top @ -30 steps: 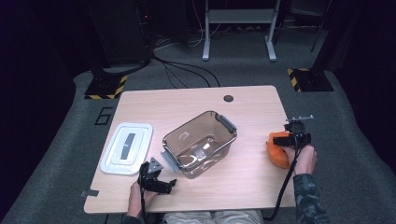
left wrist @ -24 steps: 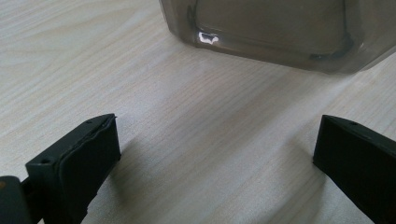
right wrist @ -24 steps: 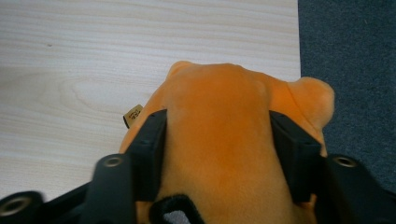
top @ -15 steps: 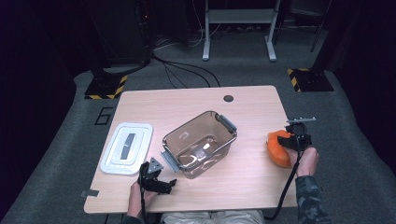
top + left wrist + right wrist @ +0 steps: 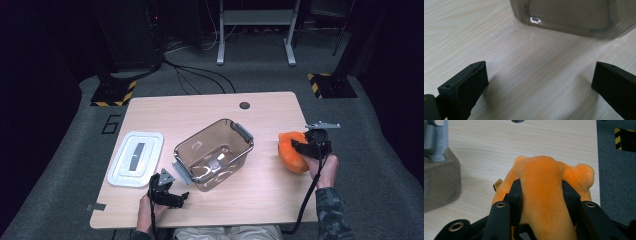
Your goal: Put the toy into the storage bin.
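While the left gripper (image 5: 172, 196) rests spread apart, the right gripper (image 5: 541, 195), having just closed, pinches the orange plush toy (image 5: 541, 182) between its jaws.

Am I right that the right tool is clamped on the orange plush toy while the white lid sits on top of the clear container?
Not quite. The right tool does clamp the orange plush toy, but the white lid lies flat on the table beside the open clear container, apart from it, as the high view shows.
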`<act>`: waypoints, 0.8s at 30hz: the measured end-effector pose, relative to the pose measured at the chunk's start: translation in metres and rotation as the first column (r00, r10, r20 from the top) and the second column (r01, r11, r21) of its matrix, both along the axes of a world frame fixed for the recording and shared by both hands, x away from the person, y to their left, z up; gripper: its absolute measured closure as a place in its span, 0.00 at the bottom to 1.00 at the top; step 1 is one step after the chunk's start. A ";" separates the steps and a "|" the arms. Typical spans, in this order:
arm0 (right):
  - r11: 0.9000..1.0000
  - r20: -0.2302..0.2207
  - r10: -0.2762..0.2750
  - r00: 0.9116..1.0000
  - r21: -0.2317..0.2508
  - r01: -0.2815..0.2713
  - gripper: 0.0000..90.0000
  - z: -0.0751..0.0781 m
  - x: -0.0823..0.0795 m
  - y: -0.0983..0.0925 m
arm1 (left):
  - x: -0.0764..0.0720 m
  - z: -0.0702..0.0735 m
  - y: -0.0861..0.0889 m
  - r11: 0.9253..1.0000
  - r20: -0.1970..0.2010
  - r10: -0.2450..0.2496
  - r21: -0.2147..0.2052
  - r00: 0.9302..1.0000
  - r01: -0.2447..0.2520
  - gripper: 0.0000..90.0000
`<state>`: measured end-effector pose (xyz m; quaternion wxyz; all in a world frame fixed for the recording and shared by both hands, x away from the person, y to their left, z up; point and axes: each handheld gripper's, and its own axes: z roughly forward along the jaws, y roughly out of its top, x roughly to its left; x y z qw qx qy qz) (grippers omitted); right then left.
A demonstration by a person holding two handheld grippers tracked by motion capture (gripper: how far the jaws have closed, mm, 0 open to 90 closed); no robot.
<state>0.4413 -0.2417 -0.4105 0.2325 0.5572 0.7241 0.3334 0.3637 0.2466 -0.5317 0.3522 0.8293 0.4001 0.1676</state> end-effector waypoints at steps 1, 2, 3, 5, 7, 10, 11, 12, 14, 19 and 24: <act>1.000 0.002 0.003 1.000 0.001 -0.003 0.67 0.001 0.000 0.001 | 0.000 0.000 0.000 1.000 0.001 -0.001 0.002 1.000 0.001 0.00; 1.000 0.009 0.008 1.000 0.004 -0.009 0.67 0.003 0.000 0.003 | 0.000 0.000 0.000 1.000 0.002 -0.002 0.003 1.000 0.002 0.00; 1.000 0.014 0.015 1.000 0.007 -0.015 0.67 0.005 -0.001 0.004 | 0.000 0.000 0.000 1.000 0.000 0.000 0.000 1.000 0.000 0.00; 0.999 0.018 0.030 0.999 0.010 -0.030 0.67 0.008 0.000 0.007 | 0.000 0.000 0.000 1.000 -0.001 0.001 -0.001 1.000 -0.001 0.00; 0.999 0.025 0.045 0.999 0.004 -0.045 0.67 0.011 0.000 0.009 | 0.000 0.000 0.000 1.000 -0.001 0.001 -0.001 1.000 -0.001 0.00; 0.998 0.030 0.060 0.998 0.004 -0.060 0.66 0.016 0.000 0.014 | 0.000 0.000 0.000 1.000 -0.001 0.001 -0.001 1.000 -0.001 0.00; 0.998 0.035 0.068 0.997 0.005 -0.068 0.66 0.018 0.001 0.015 | 0.000 0.000 0.000 1.000 0.001 -0.001 0.002 1.000 0.001 0.00; 0.997 0.037 0.072 0.997 0.006 -0.072 0.66 0.019 0.001 0.016 | 0.000 0.000 0.000 1.000 0.000 0.001 -0.001 1.000 -0.001 0.00; 0.997 0.044 0.079 0.996 0.007 -0.079 0.66 0.022 0.001 0.020 | 0.000 0.000 0.000 1.000 0.002 -0.002 0.003 1.000 0.002 0.00; 0.995 0.059 0.100 0.993 0.006 -0.101 0.66 0.029 0.001 0.024 | 0.000 0.000 0.000 1.000 0.000 0.001 -0.001 1.000 -0.001 0.00; 0.993 0.068 0.116 0.991 -0.002 -0.116 0.65 0.037 0.000 0.028 | 0.000 0.000 0.000 1.000 -0.001 0.001 -0.001 1.000 -0.001 0.00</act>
